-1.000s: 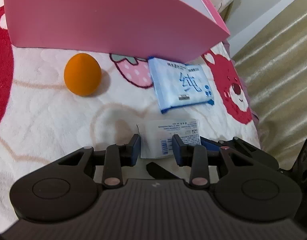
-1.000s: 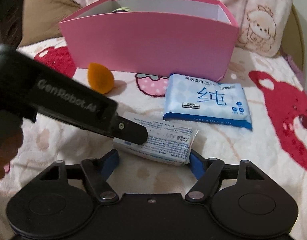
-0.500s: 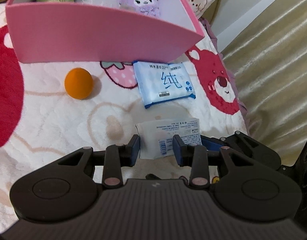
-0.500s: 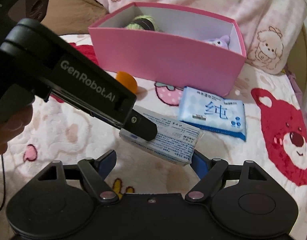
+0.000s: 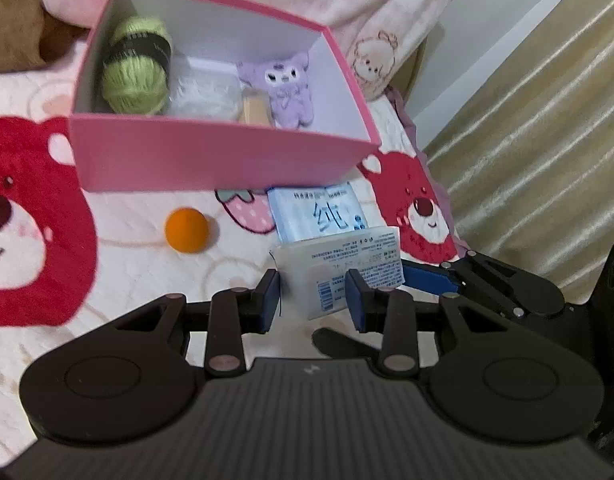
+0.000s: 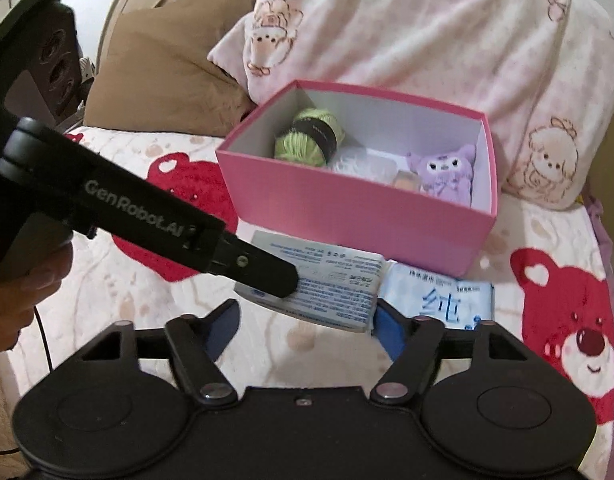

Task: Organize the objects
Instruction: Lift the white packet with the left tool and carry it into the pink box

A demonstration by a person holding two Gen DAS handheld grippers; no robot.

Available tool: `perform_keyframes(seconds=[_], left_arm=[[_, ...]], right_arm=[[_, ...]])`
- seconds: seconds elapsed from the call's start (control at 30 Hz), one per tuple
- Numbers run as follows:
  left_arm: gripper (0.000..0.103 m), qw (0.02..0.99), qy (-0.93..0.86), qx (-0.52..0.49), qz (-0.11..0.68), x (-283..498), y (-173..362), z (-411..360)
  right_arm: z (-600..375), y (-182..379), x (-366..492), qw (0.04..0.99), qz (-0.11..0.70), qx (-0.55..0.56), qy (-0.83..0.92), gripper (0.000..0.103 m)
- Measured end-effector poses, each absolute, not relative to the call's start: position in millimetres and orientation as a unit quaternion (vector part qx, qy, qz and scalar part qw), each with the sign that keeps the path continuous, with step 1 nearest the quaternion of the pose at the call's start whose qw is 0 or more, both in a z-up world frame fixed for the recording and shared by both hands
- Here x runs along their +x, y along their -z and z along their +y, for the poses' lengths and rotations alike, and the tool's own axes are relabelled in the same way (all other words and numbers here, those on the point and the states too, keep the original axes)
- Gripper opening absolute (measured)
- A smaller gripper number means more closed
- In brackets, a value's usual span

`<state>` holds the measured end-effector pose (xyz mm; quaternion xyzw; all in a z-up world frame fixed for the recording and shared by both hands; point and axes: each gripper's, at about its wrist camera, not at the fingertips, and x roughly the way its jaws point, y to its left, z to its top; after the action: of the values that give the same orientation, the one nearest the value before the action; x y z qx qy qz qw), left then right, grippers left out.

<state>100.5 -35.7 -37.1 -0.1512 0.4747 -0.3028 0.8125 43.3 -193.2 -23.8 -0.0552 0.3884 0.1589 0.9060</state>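
Note:
My left gripper (image 5: 313, 300) is shut on a white printed tissue pack (image 5: 339, 270) and holds it above the bedspread; the same pack shows in the right wrist view (image 6: 331, 284), gripped at its left end by the left gripper's finger (image 6: 267, 276). My right gripper (image 6: 307, 328) is open, its blue pads on either side of the pack's near edge, not closed on it. The pink box (image 5: 211, 160) stands beyond, open-topped, holding green yarn (image 5: 137, 68), a purple plush (image 5: 287, 92) and a clear bag. A blue wet-wipe pack (image 5: 319, 216) and an orange ball (image 5: 186, 231) lie in front of the box.
The bedspread (image 5: 39, 248) has red bear prints. A pink blanket (image 6: 447, 40) and brown pillow (image 6: 159, 72) lie behind the box (image 6: 347, 208). A beige curtain (image 5: 547, 140) hangs at the bed's right edge. The wet-wipe pack (image 6: 439, 296) lies under the lifted pack's right end.
Both grippers have risen with the white pack, lifting it off the bedspread toward the box. The box's inside has come into view. The right gripper stays open.

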Motion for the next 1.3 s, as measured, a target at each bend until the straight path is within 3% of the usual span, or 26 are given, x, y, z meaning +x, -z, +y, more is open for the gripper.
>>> perform_keyframes(seconds=[0.07,0.3,0.87,1.3], left_arm=[[0.034,0.822,0.292,-0.152,0.465,97.3,30.3,-29.5],[0.034,0.848,0.258,-0.141,0.442,92.5,10.6,-7.7],[0.035,0.844,0.231,-0.133,0.465,167.6,-42.5,7.3],[0.036,0.805,0.179,-0.117,0.553,280.8,36.5,-35.3]], right_arm=[[-191.0,17.9,45.1,0.906,0.385,-0.063,-0.166,0.062],[-182.8,2.1,57.1,0.900,0.373,-0.069,-0.215,0.049],[-184.8,-49.2,149.5,0.881,0.393,-0.012,-0.262,0.048],[-210.8,38.7,265.0,0.824,0.522,0.063,-0.210,0.048]])
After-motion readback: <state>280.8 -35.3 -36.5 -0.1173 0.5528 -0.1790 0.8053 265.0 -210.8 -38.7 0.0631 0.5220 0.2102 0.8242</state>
